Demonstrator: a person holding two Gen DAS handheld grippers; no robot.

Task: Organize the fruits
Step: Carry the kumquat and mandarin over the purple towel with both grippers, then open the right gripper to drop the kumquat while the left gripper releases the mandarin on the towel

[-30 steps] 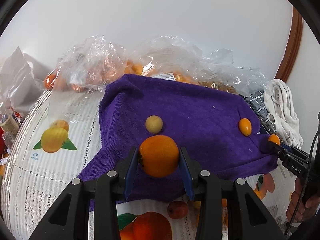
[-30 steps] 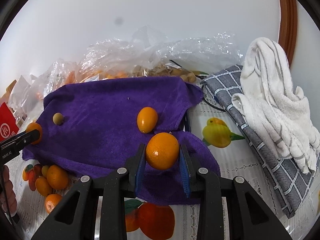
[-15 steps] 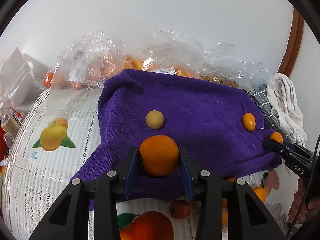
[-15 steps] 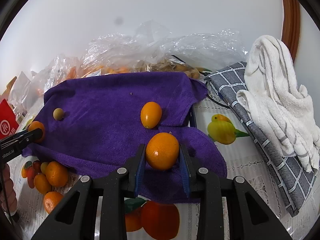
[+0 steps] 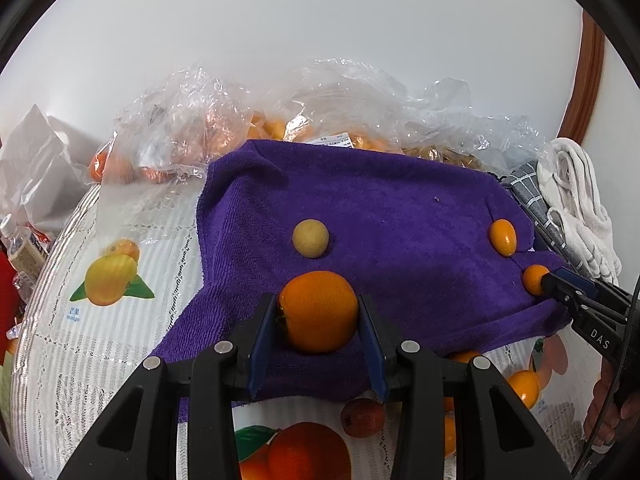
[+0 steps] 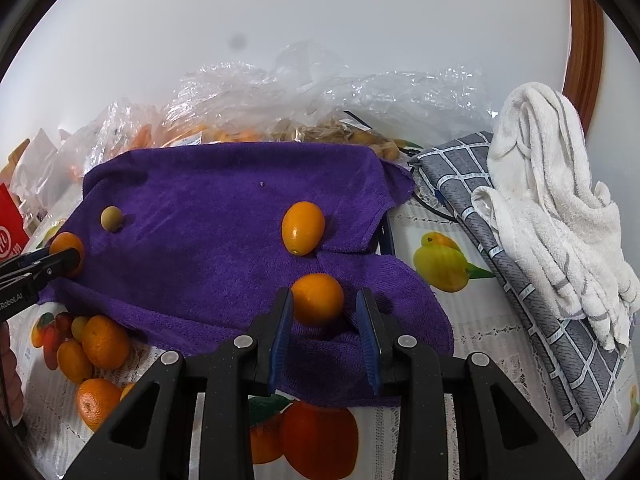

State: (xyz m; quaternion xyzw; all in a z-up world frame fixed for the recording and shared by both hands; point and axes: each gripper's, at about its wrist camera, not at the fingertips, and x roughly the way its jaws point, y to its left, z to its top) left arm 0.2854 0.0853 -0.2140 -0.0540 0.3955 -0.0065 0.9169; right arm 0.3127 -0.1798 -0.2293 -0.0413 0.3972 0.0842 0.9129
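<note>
Left gripper [image 5: 317,300] jaws clamp the big orange fruit [image 5: 318,320] on both sides, low over the near edge of the purple cloth [image 5: 400,208]. Right gripper [image 6: 324,296] jaws are set narrow with the small orange [image 6: 317,299] at their tips on the cloth's near right flap. The left pad touches it, a sliver of cloth shows by the right pad, so the grip is unclear. Plastic bags [image 5: 180,128] at the far side blur their contents. Loose oranges [image 6: 105,342] are partly hidden by the near cloth edge.
</note>
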